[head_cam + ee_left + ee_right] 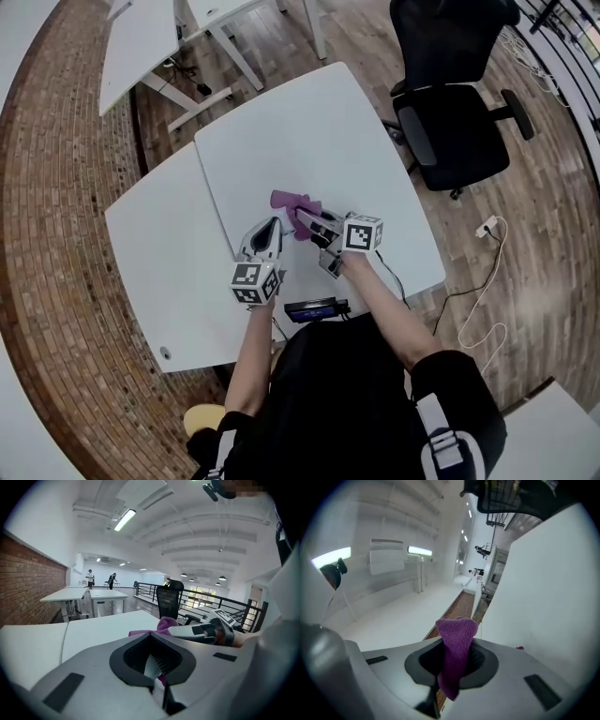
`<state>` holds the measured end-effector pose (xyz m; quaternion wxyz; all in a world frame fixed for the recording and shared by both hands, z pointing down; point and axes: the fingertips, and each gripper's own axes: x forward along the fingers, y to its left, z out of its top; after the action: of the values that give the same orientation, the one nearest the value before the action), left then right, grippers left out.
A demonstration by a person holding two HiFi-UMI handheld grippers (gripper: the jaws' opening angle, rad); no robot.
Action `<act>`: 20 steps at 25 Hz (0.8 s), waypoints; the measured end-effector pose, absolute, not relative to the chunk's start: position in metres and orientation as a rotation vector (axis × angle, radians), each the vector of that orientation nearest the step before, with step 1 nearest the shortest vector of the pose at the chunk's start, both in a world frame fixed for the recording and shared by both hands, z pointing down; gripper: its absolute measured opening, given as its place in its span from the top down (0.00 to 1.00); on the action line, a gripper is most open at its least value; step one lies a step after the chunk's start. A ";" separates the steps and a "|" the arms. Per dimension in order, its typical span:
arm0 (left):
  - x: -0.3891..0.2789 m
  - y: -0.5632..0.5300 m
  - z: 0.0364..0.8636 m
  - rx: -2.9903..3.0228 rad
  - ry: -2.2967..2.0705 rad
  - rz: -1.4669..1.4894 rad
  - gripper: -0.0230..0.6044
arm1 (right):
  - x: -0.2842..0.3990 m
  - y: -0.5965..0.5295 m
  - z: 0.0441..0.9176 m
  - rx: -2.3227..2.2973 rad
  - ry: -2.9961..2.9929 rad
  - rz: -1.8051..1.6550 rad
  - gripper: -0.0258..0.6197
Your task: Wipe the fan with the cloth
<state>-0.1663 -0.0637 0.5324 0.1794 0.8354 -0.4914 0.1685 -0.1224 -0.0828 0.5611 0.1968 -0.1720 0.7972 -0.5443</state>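
Observation:
Low over the white table [309, 141], my right gripper [306, 218] is shut on the purple cloth [296, 206]. In the right gripper view the cloth [457, 639] sticks up between the jaws of that gripper [454, 665] and hangs below them. Just left of it, my left gripper [275, 226] is shut on a thin white piece [151, 666], apparently the small fan, most of which is hidden. From the left gripper [154, 667] I see the cloth [164, 623] and the right gripper [201, 631] close ahead, pressed against what I hold.
A black office chair [455, 112] stands off the table's far right corner. More white tables [141, 47] are at the back left. A cable and power strip [487, 225] lie on the floor to the right. A dark device [314, 307] sits at the table's near edge.

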 end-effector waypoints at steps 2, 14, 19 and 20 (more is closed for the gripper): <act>-0.166 -0.064 0.533 2.383 -1.387 0.531 0.97 | -0.119 -0.084 0.579 -0.525 2.197 -1.564 0.90; -0.151 -0.078 0.516 2.551 -1.397 0.695 0.96 | -0.107 -0.093 0.589 -0.584 2.046 -1.685 0.90; -0.140 -0.079 0.544 2.537 -1.337 0.888 0.96 | -0.123 -0.090 0.572 -0.449 1.860 -1.730 0.90; -0.139 -0.078 0.544 2.539 -1.337 0.894 0.96 | -0.124 -0.088 0.582 -0.473 1.831 -1.761 0.90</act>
<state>-0.1386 -0.0781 0.5444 0.0680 0.8428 -0.4437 0.2969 -0.1237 -0.0881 0.5824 0.2752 -0.1762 0.6811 -0.6553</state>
